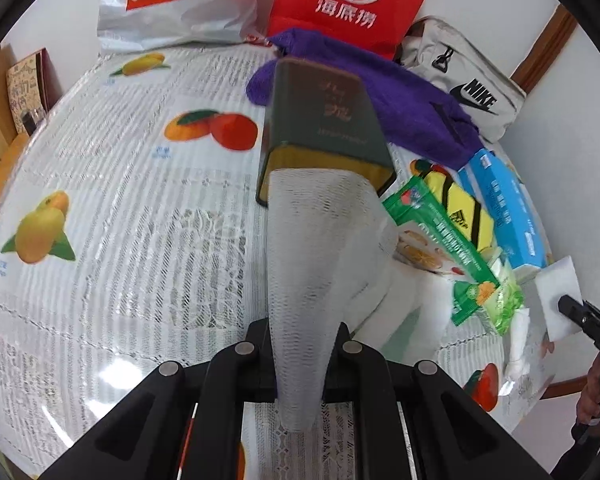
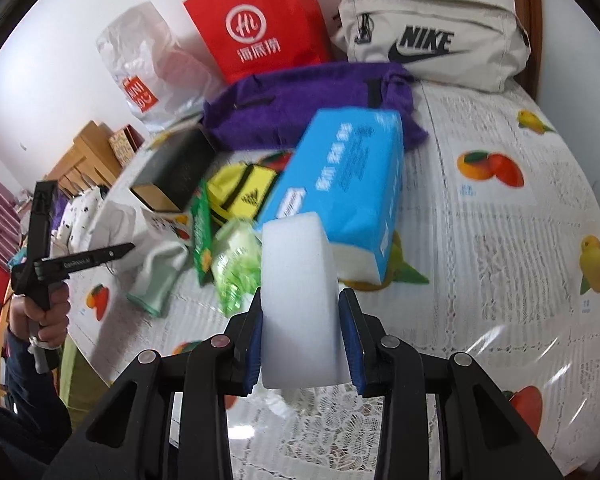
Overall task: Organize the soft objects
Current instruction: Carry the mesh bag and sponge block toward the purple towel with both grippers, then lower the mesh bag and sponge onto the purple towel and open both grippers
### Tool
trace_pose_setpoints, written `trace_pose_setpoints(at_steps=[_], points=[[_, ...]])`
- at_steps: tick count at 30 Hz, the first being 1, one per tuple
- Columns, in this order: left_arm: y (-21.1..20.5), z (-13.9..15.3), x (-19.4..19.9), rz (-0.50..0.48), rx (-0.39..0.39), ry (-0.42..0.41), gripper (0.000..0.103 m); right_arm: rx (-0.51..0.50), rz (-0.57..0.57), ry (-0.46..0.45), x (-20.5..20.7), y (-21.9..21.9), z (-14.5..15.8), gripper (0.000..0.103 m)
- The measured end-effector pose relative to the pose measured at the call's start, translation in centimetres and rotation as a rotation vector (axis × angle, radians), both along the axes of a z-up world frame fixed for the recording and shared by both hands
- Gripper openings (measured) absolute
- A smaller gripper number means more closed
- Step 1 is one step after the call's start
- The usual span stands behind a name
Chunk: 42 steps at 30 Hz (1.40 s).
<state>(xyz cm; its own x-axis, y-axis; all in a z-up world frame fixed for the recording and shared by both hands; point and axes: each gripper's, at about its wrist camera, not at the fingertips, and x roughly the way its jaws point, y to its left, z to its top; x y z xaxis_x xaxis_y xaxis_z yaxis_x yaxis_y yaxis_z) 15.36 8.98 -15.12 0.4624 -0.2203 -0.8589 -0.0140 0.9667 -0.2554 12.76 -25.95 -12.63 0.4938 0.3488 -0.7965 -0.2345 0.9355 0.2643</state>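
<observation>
Left claw (image 1: 300, 344): jaws nearly together, clamped on a white mesh cloth (image 1: 320, 248) that runs forward from between the fingers. The claw points toward the far side, level and above the surface.

Right claw (image 2: 301, 340): blue pads (image 2: 350, 344) pressed on both sides of a white foam block (image 2: 300, 304), jaws part-spread around it. It points to the far side too.

In the right wrist view the left hand (image 2: 46, 312) shows at the left, fist wrapped round the gripper handle, dark sleeve below. In the left wrist view the right hand (image 1: 596, 396) shows at the right edge, on its handle.
</observation>
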Motion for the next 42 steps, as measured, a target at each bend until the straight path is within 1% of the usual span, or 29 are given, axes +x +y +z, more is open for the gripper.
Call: trace_pose_setpoints(at_steps=[3, 12, 20, 26, 33, 42], points=[[0.2, 1.4, -0.1, -0.006, -0.013, -0.03, 0.012, 0.013, 0.01, -0.025, 0.2, 0.2, 1.2, 0.035], [0.6, 4.5, 0.8, 0.01, -0.007, -0.093, 0.012, 0.021, 0.023, -0.074, 1.2, 0.0, 3.4, 0.035], [0.3, 7.2, 2.9, 0.016, 0.013, -0.143, 0.012, 0.021, 0.017, -0.101, 3.4, -0.5, 4.7, 0.035], [-0.2, 8.7, 5.6, 0.01, 0.031, -0.169, 0.012, 0.001, 0.013, -0.12, 6.3, -0.7, 5.4, 0.035], [-0.9, 9.6, 9.1, 0.0, 0.062, -0.186, 0.012, -0.024, 0.006, -0.132, 10.2, -0.2, 5.8, 0.035], [-2.0, 9.8, 13.6, -0.024, 0.084, -0.192, 0.012, 0.003, 0.001, -0.141, 15.3, 0.4, 6.0, 0.035]])
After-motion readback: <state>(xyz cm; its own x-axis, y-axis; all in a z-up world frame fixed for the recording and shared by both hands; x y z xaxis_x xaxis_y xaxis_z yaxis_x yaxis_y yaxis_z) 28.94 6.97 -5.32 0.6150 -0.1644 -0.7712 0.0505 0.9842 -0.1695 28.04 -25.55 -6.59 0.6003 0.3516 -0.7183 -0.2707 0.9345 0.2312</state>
